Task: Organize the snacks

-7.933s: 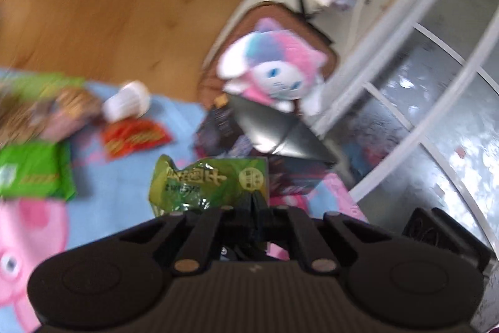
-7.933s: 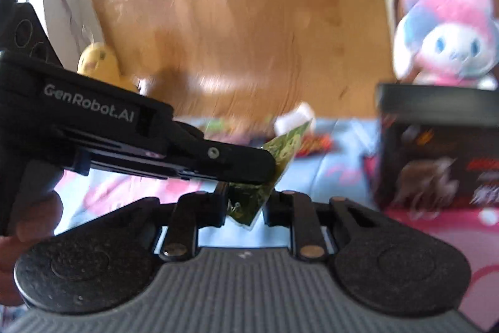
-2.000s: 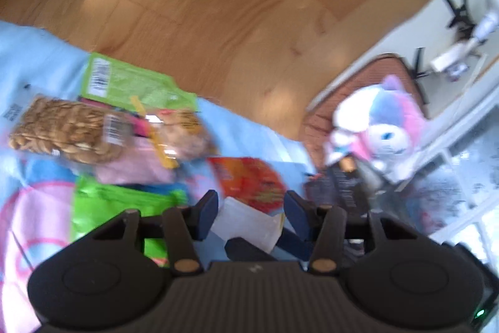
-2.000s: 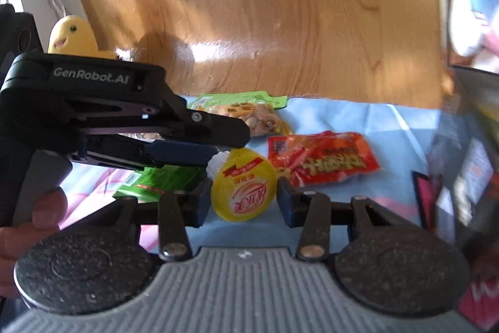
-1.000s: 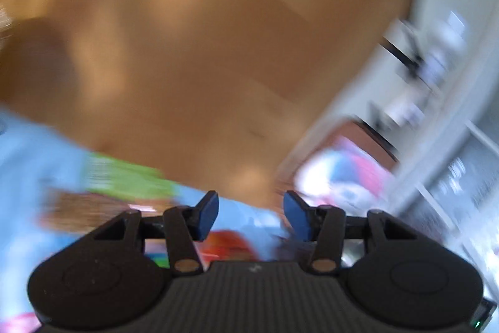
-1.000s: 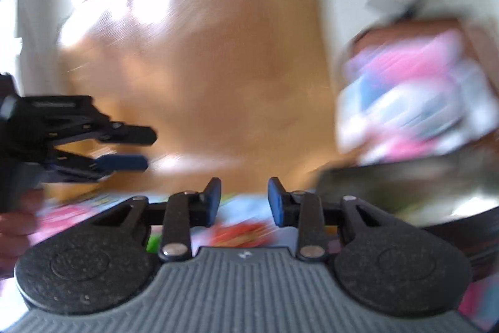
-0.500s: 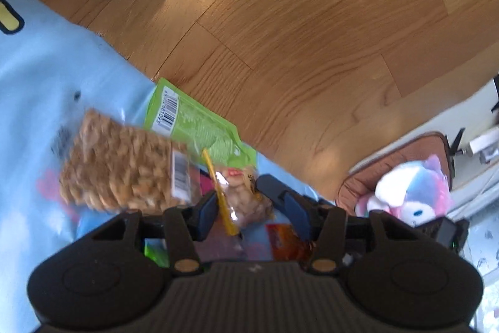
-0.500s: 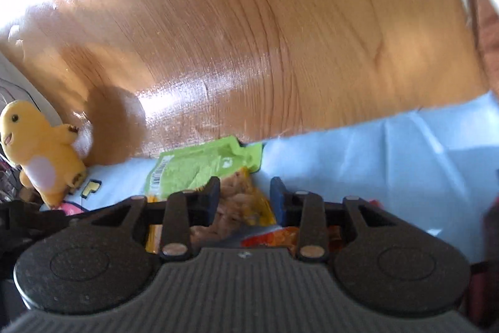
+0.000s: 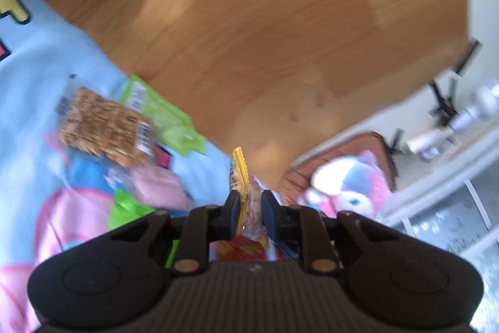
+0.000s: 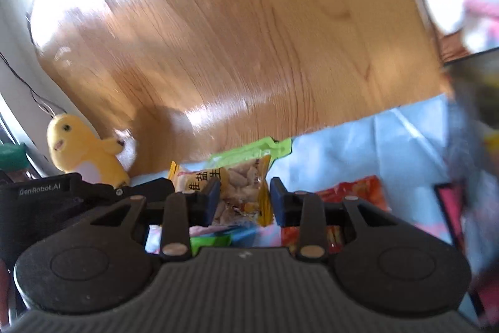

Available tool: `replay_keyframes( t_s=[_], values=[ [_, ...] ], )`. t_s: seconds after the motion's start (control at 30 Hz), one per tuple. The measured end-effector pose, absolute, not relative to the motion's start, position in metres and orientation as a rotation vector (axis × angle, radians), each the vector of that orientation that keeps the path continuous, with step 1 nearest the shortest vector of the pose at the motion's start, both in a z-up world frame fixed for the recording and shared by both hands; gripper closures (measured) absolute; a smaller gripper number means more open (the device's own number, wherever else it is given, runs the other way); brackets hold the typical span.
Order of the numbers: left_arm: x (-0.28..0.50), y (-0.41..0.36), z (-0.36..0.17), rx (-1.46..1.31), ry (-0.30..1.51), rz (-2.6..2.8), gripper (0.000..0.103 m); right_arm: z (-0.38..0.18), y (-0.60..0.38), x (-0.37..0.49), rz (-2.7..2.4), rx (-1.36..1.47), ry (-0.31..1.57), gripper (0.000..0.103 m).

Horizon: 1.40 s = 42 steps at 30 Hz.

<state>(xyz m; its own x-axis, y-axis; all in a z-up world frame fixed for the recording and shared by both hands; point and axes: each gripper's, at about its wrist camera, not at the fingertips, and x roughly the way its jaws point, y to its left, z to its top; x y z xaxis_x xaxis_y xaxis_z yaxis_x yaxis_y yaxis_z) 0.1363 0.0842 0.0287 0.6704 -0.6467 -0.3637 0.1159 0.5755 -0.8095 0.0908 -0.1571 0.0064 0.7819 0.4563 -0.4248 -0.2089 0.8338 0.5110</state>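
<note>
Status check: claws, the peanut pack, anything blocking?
Left claw shut on peanut pack, edge-on between its fingers. Right claw open, nothing gripped, pack seen between its fingers. Red pack and green pack lie nearby; no block seen.

Your left gripper and right gripper are black, ribbed bodies with brass screws, blue-tipped fingers, "GenRobot.AI" lettering.

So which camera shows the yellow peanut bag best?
The right wrist view. There the yellow peanut bag faces the camera, so its printed label and the nuts inside show. The left wrist view shows the same bag only edge-on and blurred, pinched in the left gripper, with just its crimped yellow seam sticking up.
</note>
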Motion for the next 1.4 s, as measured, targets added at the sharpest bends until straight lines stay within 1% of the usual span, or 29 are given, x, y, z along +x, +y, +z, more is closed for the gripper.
replay_keyframes(
  t_s=[0.13, 0.3, 0.4, 0.5, 0.57, 0.63, 0.7, 0.77, 0.9, 1.0, 1.07, 1.13, 1.23, 1.37, 1.4],
  values=[
    [0.124, 0.046, 0.051, -0.784, 0.705, -0.588, 0.088, 0.018, -0.181, 0.051, 0.289, 0.434, 0.451, 0.065],
    [0.133, -0.030, 0.074, -0.678, 0.721, -0.701, 0.088, 0.030, -0.232, 0.022, 0.139, 0.400, 0.327, 0.065],
    [0.145, -0.082, 0.077, -0.631, 0.737, -0.758, 0.088, 0.029, -0.265, 0.016, 0.044, 0.360, 0.270, 0.065],
    [0.156, -0.123, 0.070, -0.558, 0.764, -0.748, 0.087, 0.020, -0.289, 0.020, -0.025, 0.344, 0.246, 0.065],
    [0.162, -0.139, 0.059, -0.512, 0.794, -0.740, 0.086, 0.011, -0.296, 0.021, -0.071, 0.333, 0.214, 0.060],
    [0.165, -0.151, 0.052, -0.482, 0.817, -0.740, 0.086, 0.005, -0.301, 0.022, -0.110, 0.314, 0.195, 0.051],
    [0.164, -0.148, 0.053, -0.479, 0.793, -0.745, 0.086, 0.005, -0.304, 0.025, -0.123, 0.302, 0.203, 0.052],
    [0.159, -0.131, 0.062, -0.518, 0.736, -0.761, 0.086, 0.008, -0.308, 0.018, -0.106, 0.322, 0.160, 0.052],
    [0.138, -0.061, 0.086, -0.576, 0.584, -0.693, 0.086, 0.020, -0.296, -0.003, -0.006, 0.294, 0.044, 0.060],
    [0.118, -0.004, 0.084, -0.551, 0.547, -0.554, 0.086, 0.029, -0.269, -0.010, 0.161, 0.275, 0.046, 0.060],
    [0.104, 0.026, 0.072, -0.545, 0.567, -0.479, 0.086, 0.031, -0.239, -0.005, 0.320, 0.237, 0.119, 0.060],
    [0.093, 0.047, 0.055, -0.570, 0.606, -0.446, 0.086, 0.022, -0.202, 0.007, 0.395, 0.141, 0.235, 0.060],
    [0.081, 0.060, 0.031, -0.594, 0.656, -0.444, 0.086, -0.003, -0.159, 0.034, 0.362, 0.014, 0.393, 0.060],
    [0.075, 0.067, 0.007, -0.597, 0.691, -0.462, 0.086, -0.023, -0.129, 0.074, 0.290, -0.156, 0.497, 0.057],
    [0.074, 0.070, 0.003, -0.605, 0.689, -0.456, 0.086, -0.025, -0.123, 0.084, 0.293, -0.185, 0.509, 0.054]
  ],
)
